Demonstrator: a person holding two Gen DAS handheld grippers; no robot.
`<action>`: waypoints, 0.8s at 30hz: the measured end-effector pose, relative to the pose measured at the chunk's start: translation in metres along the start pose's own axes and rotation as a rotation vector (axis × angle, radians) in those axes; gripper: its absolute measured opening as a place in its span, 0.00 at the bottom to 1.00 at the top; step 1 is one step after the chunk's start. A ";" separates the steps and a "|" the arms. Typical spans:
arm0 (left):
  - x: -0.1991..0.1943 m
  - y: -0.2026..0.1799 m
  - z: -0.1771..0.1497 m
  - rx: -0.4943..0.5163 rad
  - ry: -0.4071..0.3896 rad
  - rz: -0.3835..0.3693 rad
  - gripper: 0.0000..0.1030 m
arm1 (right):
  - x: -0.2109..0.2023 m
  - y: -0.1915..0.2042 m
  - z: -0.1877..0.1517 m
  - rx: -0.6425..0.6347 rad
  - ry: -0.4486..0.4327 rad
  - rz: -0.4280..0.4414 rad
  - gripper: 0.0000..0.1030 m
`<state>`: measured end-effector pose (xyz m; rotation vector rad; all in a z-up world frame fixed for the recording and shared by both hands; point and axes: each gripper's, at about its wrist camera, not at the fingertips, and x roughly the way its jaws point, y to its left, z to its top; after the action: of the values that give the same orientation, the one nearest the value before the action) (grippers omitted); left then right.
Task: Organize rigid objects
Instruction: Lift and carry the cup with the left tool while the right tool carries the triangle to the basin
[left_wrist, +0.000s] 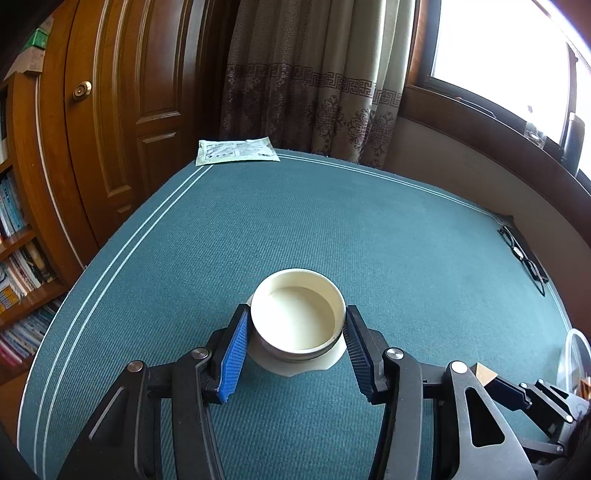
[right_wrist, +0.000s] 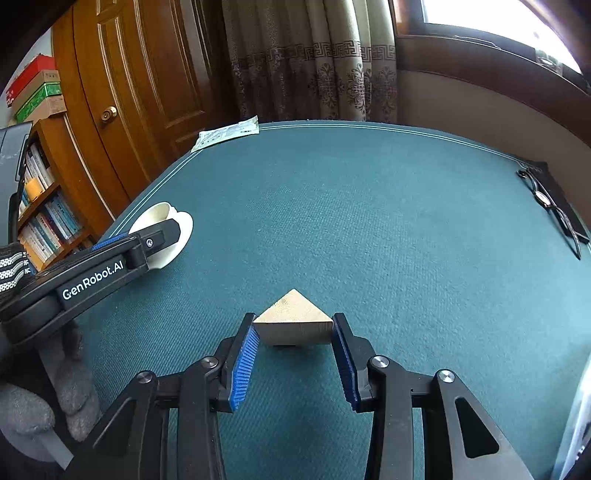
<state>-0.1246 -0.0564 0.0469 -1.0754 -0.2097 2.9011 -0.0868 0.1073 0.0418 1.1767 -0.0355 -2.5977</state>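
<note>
Teal cloth-covered table (left_wrist: 332, 221), wooden door (left_wrist: 122, 110), patterned curtain (left_wrist: 314, 74), bright window (left_wrist: 498, 55), bookshelf (left_wrist: 18, 240) at left

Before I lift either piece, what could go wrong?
The cup sits on a loose saucer; the left tool grips only the cup's sides, so the saucer may drag or tip. The wooden block is wedge-shaped and held at its corners by the right tool, so it may twist out.

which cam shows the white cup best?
Left wrist: the white cup sits centred between the left gripper jaws, interior and rim visible. Right wrist shows only part of it at far left, mostly hidden behind that gripper.
</note>
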 end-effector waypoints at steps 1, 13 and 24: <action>-0.001 -0.003 -0.001 0.008 -0.001 -0.005 0.50 | -0.005 -0.003 -0.002 0.008 -0.002 -0.003 0.41; -0.018 -0.034 -0.020 0.086 -0.016 -0.032 0.50 | -0.051 -0.027 -0.033 0.059 -0.025 -0.035 0.41; -0.033 -0.051 -0.045 0.125 -0.009 -0.036 0.50 | -0.073 -0.044 -0.049 0.103 -0.044 -0.049 0.41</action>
<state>-0.0708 -0.0038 0.0420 -1.0286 -0.0467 2.8439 -0.0160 0.1740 0.0570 1.1685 -0.1538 -2.6937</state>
